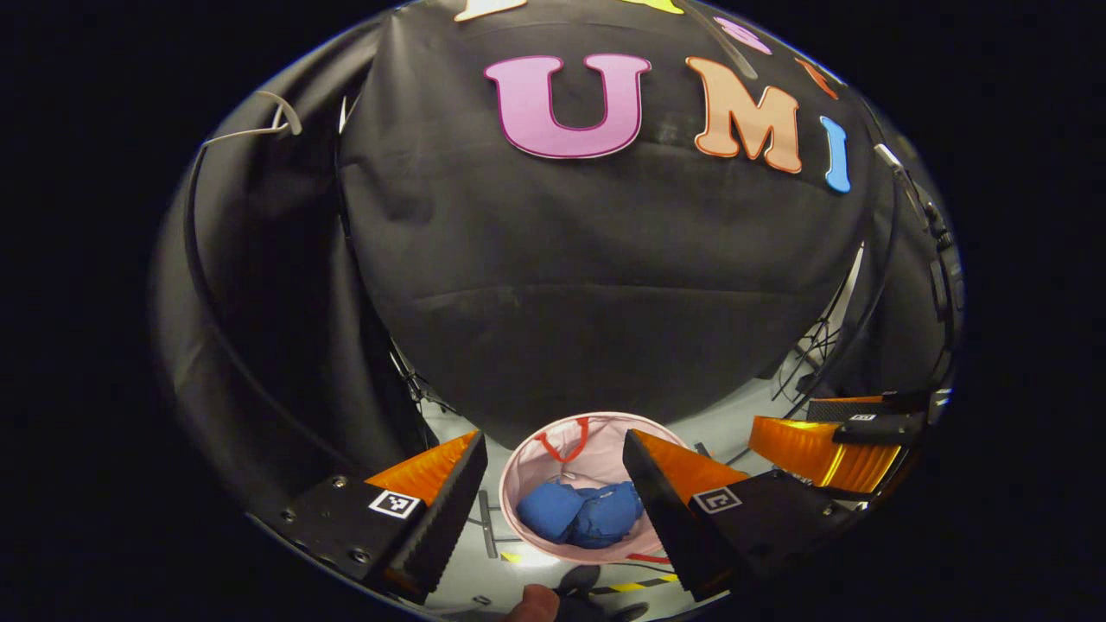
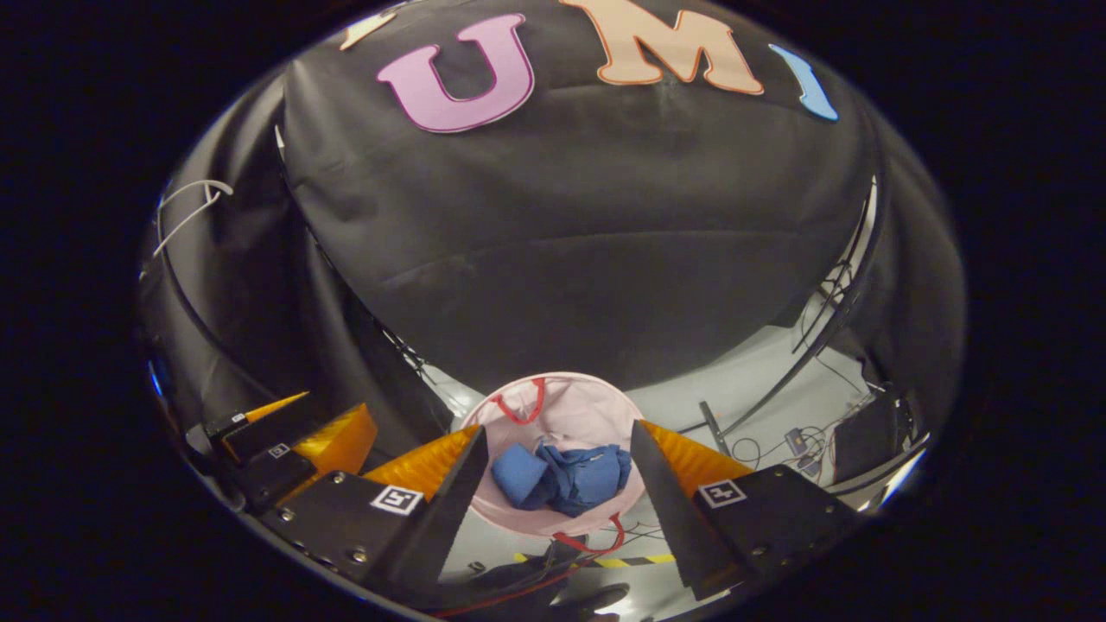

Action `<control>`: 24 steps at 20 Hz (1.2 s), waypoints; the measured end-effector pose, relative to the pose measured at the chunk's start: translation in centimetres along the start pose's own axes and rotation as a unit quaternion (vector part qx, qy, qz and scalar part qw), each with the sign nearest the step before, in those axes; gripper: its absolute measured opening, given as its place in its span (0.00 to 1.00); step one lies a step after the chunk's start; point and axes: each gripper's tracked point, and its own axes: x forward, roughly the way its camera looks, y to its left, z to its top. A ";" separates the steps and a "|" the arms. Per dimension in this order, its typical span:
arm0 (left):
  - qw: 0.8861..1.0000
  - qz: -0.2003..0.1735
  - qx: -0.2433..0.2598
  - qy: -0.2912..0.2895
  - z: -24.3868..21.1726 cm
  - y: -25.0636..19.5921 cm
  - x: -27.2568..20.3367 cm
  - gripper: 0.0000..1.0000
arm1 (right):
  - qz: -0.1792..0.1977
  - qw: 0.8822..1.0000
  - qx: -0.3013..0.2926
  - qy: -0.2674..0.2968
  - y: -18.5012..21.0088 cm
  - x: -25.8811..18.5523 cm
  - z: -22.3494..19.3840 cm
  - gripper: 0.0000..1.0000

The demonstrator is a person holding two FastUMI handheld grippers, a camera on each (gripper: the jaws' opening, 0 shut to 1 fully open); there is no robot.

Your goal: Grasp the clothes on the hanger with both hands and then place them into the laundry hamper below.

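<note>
Clothes [image 1: 581, 513]: one blue garment, crumpled into a loose bundle, lying at the bottom of the laundry hamper [image 1: 553, 445]. In the right gripper view the same bundle [image 2: 563, 477] sits low in the hamper [image 2: 581, 406], touched by neither gripper.

Laundry hamper: round, pale pink lining, red handles at the far and near rim, standing on a light grey floor [image 1: 743, 415] in front of the black cloth wall. It shows between the fingers of each gripper, below and beyond them.

Left gripper [image 1: 553, 505]: black fingers with orange sides, spread wide apart, empty, above the hamper opening. In the right gripper view it [image 2: 285, 436] is seen at the left, near the other gripper; how its jaws stand cannot be told there.

Right gripper [image 2: 553, 501]: same build, fingers spread wide apart, empty, over the hamper. In the left gripper view it [image 1: 842, 445] appears at the right edge, orange and black.

Hanger [image 1: 259, 121]: white wire, hanging bare at the far upper left against the dark cloth; also in the right gripper view [image 2: 186, 212].

Floor: yellow-and-black striped tape [image 2: 605, 561] near the hamper; loose cables [image 2: 778, 445] at the right by the wall.

Hand [image 1: 531, 603]: a fingertip at the near edge, below the left gripper.
</note>
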 end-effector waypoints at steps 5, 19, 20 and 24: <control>1.000 0.001 0.002 -0.023 0.6 -0.6 -3.5 0.99 | -0.004 1.000 -0.016 -0.021 0.0 -4.1 -1.1 1.00; 0.997 0.013 0.004 -0.071 1.5 -0.4 -12.5 0.99 | 0.009 0.996 -0.045 -0.075 2.0 -12.8 -1.3 1.00; 0.997 0.014 0.004 -0.073 1.7 -0.4 -12.8 0.99 | 0.010 0.996 -0.046 -0.080 2.0 -13.3 -0.9 0.99; 0.996 0.015 0.000 -0.086 3.2 -0.6 -14.6 0.99 | 0.013 0.993 -0.048 -0.104 2.3 -15.6 1.0 1.00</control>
